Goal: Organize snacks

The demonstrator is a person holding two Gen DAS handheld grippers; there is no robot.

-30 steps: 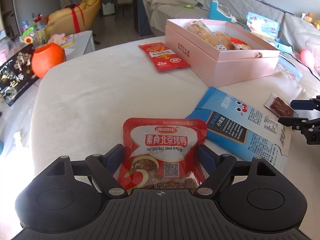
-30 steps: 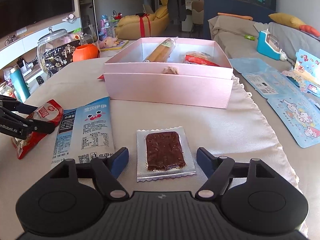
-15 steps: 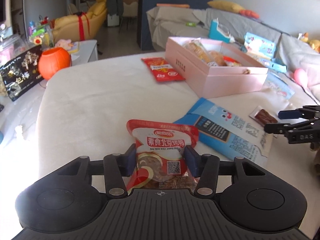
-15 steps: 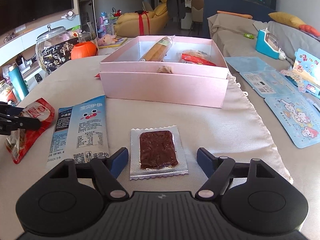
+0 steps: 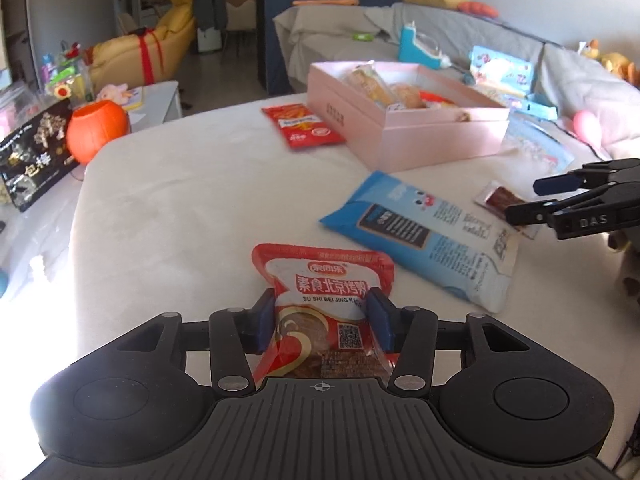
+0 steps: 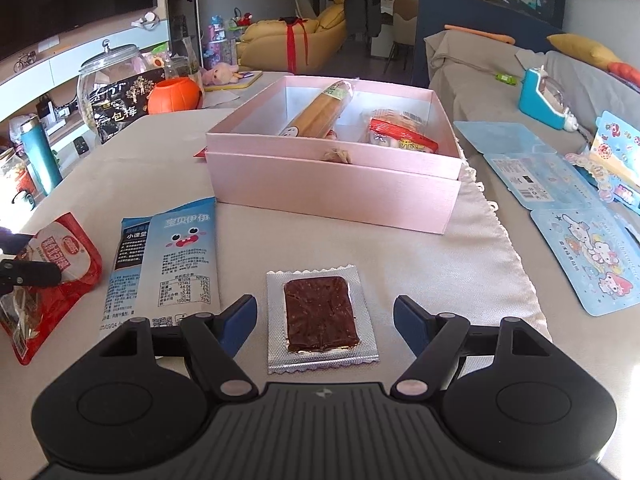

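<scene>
Between left tongs (image 5: 322, 322): red pouch (image 5: 326, 300) "SU SHI BEI JING", gripped, loosening | right tongs (image 6: 325, 322) agape, unladen

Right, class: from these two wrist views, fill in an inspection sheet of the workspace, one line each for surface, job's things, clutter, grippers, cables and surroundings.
Surface: pale cloth-covered table.
Job's things: open pink box already holding snacks; blue packet, foil-wrapped brown bar, second red packet lying loose.
Clutter: orange pumpkin pot, glass jar, blue sticker sheets.
Grippers: left gripper with pads pressing the red pouch, its jaws opening slightly; right gripper open around the bar, not touching.
Cables: nothing seen.
Surroundings: grey sofa, yellow armchair.
</scene>
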